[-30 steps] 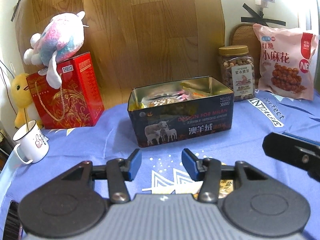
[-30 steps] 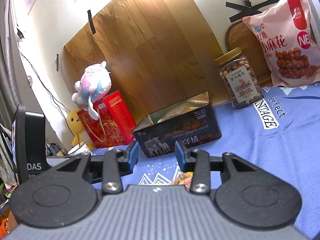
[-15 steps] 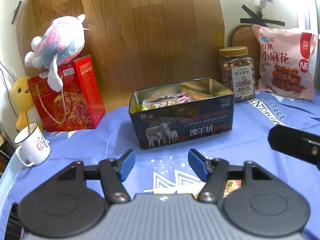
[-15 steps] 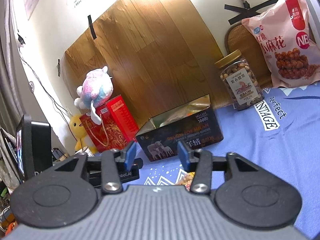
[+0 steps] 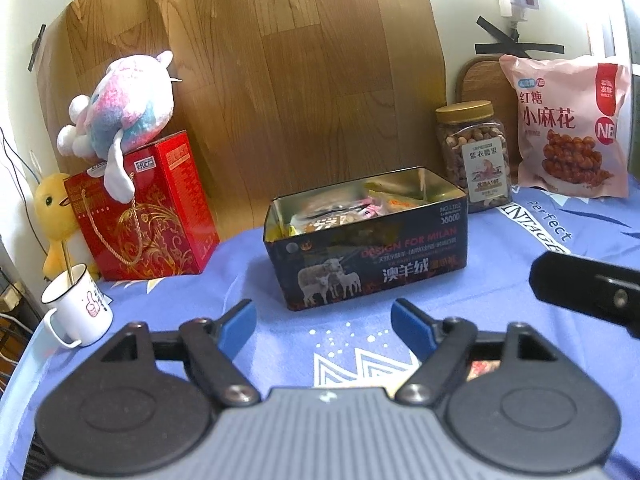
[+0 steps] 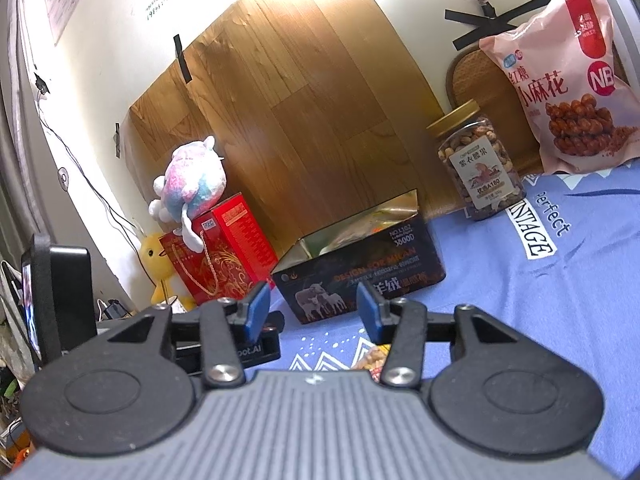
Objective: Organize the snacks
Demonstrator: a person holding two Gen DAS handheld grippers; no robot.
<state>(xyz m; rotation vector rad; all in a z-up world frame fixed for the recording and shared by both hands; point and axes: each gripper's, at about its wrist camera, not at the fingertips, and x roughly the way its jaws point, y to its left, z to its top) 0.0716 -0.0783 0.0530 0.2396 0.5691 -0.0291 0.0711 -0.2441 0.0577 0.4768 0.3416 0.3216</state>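
Note:
A dark open tin (image 5: 372,264) with sheep printed on its front stands on the blue cloth, holding several snack packets (image 5: 340,212); it also shows in the right wrist view (image 6: 360,272). My left gripper (image 5: 324,328) is open and empty, low over the cloth in front of the tin. My right gripper (image 6: 312,308) is open and empty, also short of the tin. A snack packet (image 6: 370,362) lies on the cloth just under the right gripper; a bit of it shows in the left wrist view (image 5: 482,368).
A nut jar (image 5: 474,156) and a pink snack bag (image 5: 568,124) stand at the back right. A red gift box (image 5: 144,208) with a plush toy (image 5: 120,108) on it, a yellow duck (image 5: 54,216) and a white mug (image 5: 78,308) stand at the left.
Both grippers have opened wider, the left one most. Both have drawn back and risen a little from the tin.

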